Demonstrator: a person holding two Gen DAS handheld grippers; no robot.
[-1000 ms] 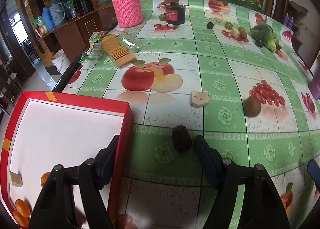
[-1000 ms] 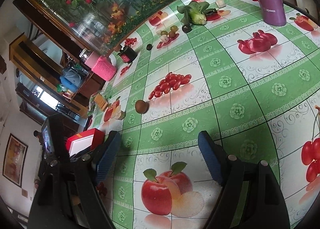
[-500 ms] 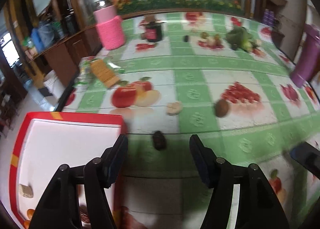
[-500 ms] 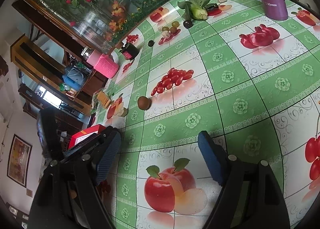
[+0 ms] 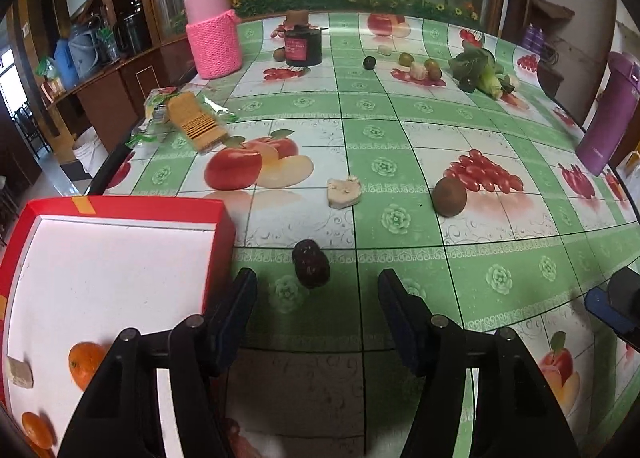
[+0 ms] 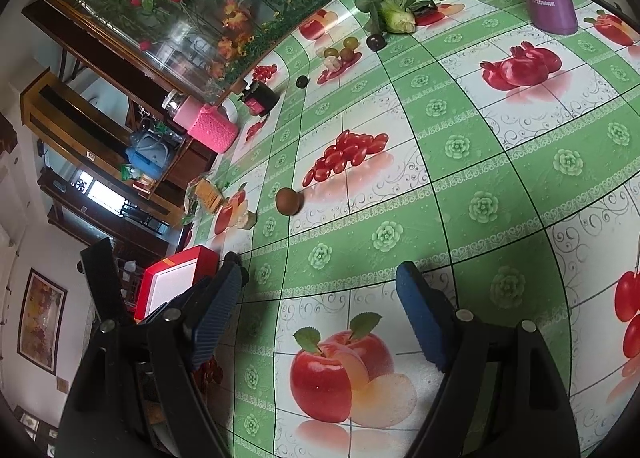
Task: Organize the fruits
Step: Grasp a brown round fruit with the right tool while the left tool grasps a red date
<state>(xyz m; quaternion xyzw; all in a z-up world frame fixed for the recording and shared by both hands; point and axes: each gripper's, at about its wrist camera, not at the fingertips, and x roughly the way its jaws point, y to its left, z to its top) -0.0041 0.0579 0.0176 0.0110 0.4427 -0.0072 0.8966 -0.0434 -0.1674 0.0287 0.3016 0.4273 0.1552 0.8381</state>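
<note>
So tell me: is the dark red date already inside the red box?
No, the date lies on the tablecloth beside the red box.

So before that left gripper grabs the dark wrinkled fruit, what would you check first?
1. Small dark wrinkled fruit lies ahead of the left gripper, roughly centred: ok.
2. Fingers not yet touching it: ok.
3. Gap wider than the fruit: ok.
4. Red-rimmed white tray sits close beside the near-side finger; clearance: cannot tell.
5. Tray has bare room beside the small orange fruits: ok.
6. Right gripper open, empty, off to the side: ok.
</note>
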